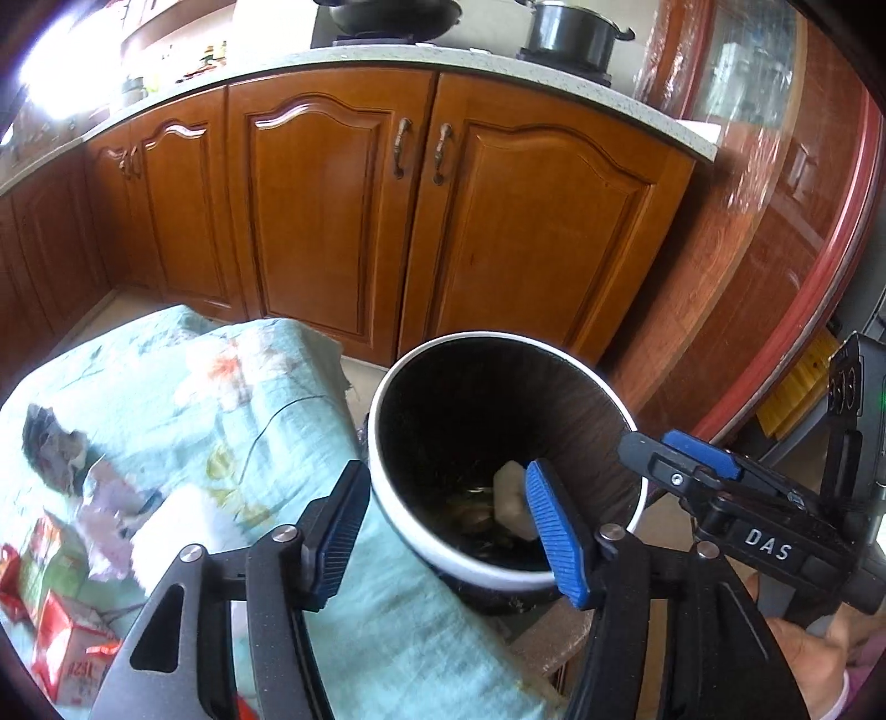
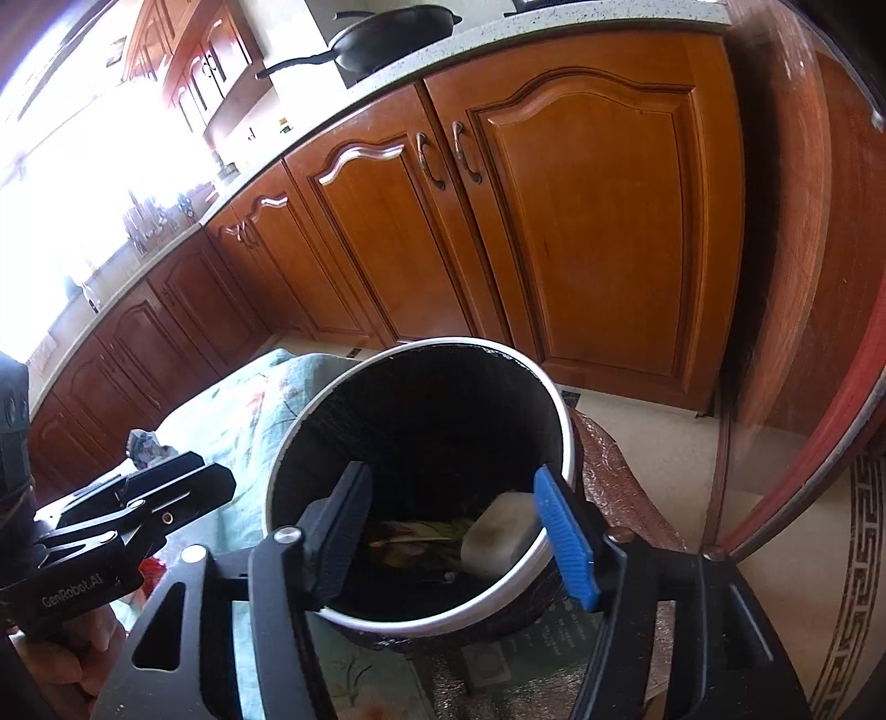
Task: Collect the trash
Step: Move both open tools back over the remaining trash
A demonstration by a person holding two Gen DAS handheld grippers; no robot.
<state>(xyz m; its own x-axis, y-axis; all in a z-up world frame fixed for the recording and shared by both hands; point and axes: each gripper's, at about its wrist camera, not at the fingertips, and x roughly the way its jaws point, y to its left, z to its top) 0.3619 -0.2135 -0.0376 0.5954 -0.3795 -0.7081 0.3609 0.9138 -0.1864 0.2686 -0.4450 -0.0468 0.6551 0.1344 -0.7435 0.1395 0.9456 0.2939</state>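
The fingers of the left gripper [image 1: 448, 531] stand apart with nothing between them, low in the centre of the left wrist view, over the near rim of the bin. The fingers of the right gripper [image 2: 451, 534] are likewise spread wide and empty, low in the centre of the right wrist view, above the bin's mouth.

Behind both, filling the upper half of each view, runs a line of brown wooden cabinets [image 1: 332, 221] with arched door panels and metal handles, under a pale speckled countertop [image 1: 498, 66]. A black frying pan [image 2: 387, 41] and a dark pot [image 1: 570, 33] sit on the hob at the top of the frame. Bright window light washes out the upper left. The floor [image 2: 664, 443] is pale tile with a patterned border at the lower right.

A tabletop covered by a light green floral cloth [image 1: 221, 399] fills the lower left of the left wrist view. On it, at the far left, lie crumpled paper scraps [image 1: 72, 459] and red-and-white cartons [image 1: 61, 653], blurred.

The bin [image 1: 437, 545] is round, white-rimmed and dark inside, and stands just beside the cloth's edge, centre right. At its bottom lie a pale, blocky lump [image 2: 498, 534] and some flat greenish and brownish scraps [image 2: 410, 540].
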